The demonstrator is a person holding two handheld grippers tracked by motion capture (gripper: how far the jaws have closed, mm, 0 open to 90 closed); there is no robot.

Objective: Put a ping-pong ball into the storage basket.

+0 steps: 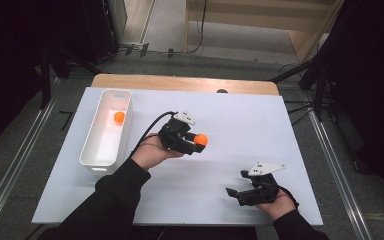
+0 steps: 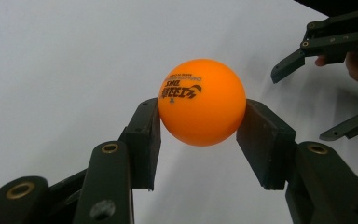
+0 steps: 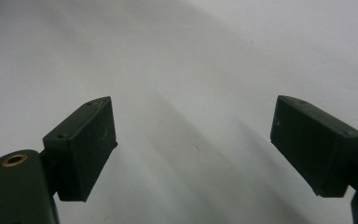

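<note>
Pinching an orange ball [image 2: 201,101] between its jaws, my left gripper [image 1: 196,142] holds it above the middle of the desk [image 1: 240,125], right of the white bin [image 1: 106,150]. One orange ball [image 1: 119,117] already lies in that bin, so I judge this one goes there next. My right gripper [image 1: 236,193] waits near the desk's front edge, jaws spread, nothing between them.
</note>
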